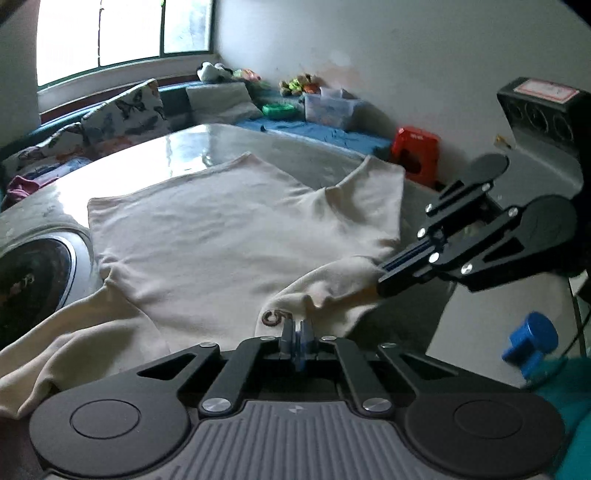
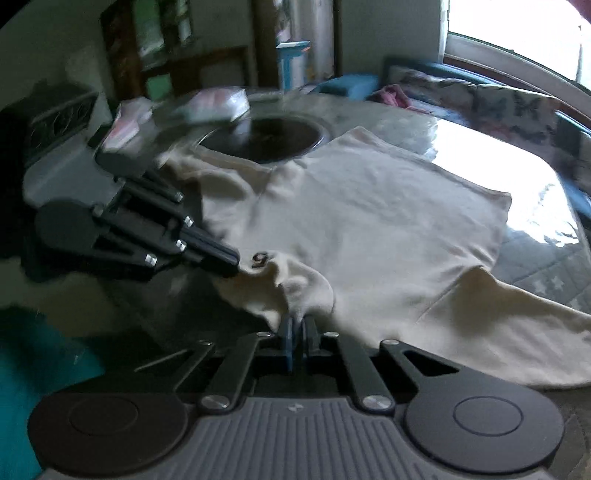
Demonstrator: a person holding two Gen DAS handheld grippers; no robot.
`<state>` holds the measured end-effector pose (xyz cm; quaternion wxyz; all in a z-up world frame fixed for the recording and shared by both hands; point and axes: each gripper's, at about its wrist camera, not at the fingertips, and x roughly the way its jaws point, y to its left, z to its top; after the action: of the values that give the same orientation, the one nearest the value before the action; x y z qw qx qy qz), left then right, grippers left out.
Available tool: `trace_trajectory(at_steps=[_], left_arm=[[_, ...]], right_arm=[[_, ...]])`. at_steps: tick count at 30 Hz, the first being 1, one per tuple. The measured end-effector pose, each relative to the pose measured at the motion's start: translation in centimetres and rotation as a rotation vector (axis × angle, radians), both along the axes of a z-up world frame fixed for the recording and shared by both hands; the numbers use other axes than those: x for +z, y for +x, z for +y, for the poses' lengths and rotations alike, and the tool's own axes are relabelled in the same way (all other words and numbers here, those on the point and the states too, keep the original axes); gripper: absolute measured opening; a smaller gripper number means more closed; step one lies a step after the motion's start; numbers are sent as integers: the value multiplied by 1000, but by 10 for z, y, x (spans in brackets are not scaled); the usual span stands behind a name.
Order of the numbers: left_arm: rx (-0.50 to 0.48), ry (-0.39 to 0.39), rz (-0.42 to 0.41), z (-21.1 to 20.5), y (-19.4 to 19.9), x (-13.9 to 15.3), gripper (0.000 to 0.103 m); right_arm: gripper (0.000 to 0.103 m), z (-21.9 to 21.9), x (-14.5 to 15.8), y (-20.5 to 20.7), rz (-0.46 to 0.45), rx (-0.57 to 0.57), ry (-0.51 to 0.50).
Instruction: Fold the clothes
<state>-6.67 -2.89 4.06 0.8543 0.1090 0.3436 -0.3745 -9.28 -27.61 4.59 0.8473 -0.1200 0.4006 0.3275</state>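
Cream shirt (image 1: 229, 236) is lying spread across the glossy table (image 1: 177, 147), both grippers pinching its near collar edge: left gripper (image 1: 297, 328) and right gripper (image 2: 297, 325), jaws clamped narrow on cloth.

Glossy pale table (image 1: 192, 144) with round dark inset burner (image 1: 33, 273) | butterfly-print cushions (image 1: 125, 110) under bright window (image 1: 122, 29) | clear plastic bin (image 1: 332, 107) and red box (image 1: 417, 153) by wall | blue knob (image 1: 532, 341) at right | blurred white packets (image 2: 218, 103) beyond burner
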Motion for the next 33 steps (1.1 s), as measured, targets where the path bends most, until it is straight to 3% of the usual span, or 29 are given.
trace_trajectory(at_steps=[2, 7, 12, 16, 18, 20, 22, 23, 25, 33], left_arm=[[-5, -10, -3, 3, 2, 4, 5], [12, -75, -25, 14, 17, 25, 5], [155, -65, -57, 15, 60, 33, 12], [294, -52, -30, 19, 111, 24, 12], [355, -40, -28, 21, 133, 19, 12], [417, -22, -42, 23, 151, 15, 13], [479, -4, -57, 25, 170, 11, 24], [489, 5, -60, 25, 177, 9, 34], [507, 22, -64, 24, 190, 5, 41], [554, 63, -54, 19, 239, -13, 37]], right_arm=[[9, -4, 3, 3, 34, 14, 15], [18, -18, 29, 19, 17, -10, 71], [23, -38, 40, 57, -66, -126, 29], [25, -52, 30, 105, -82, -234, -3], [34, -58, 21, 130, -79, -282, -17], [36, -64, 11, 153, -79, -321, -37], [36, -70, 2, 175, -74, -345, -50], [36, -72, -4, 183, -75, -355, -55], [36, -75, -10, 201, -66, -377, -44], [33, -77, -33, 261, -28, -436, -34]])
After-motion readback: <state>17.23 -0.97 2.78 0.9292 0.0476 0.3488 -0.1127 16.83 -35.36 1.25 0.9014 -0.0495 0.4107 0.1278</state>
